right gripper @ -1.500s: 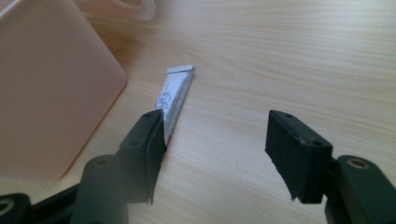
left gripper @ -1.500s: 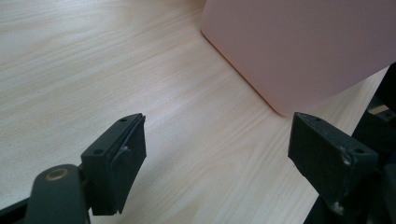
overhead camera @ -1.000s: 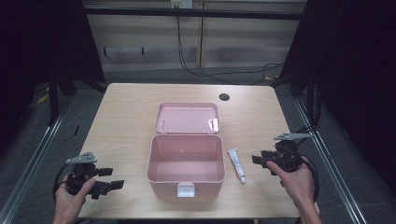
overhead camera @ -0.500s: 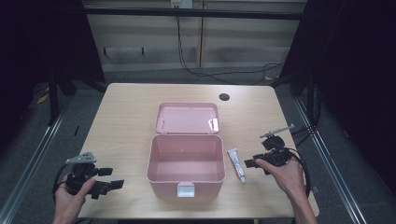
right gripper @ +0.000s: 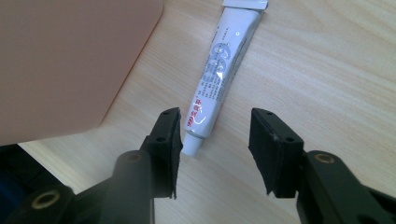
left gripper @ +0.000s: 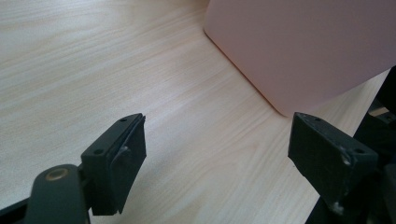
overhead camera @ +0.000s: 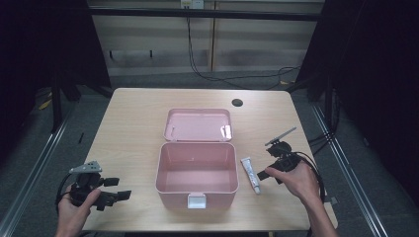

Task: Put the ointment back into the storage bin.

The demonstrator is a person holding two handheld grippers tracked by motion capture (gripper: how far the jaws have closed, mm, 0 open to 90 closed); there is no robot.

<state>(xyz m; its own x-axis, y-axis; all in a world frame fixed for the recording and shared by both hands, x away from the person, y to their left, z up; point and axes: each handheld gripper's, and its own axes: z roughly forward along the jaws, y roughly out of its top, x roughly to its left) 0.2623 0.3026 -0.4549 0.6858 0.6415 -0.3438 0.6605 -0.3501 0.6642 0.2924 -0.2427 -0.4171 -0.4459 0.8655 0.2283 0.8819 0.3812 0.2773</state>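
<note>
An open pink box stands mid-table, its lid laid back behind it. A white tube lies on the wood just right of the box. My right gripper reaches in from the right and points at the tube. In the right gripper view the tube runs away from me, its cap end low between the jaws of the right gripper. Those jaws have just been closing, but the pads do not press on the tube. My left gripper rests open at the front left, facing the box wall; the left gripper holds nothing.
A round cable hole sits near the table's far right corner. The table's front edge runs close under both hands. Bare wood spreads left of the box. Cables hang by the back wall.
My right gripper has moved left, from the table's right edge to the tube, and its jaws stand narrower. The left gripper, the box and the tube have stayed put.
</note>
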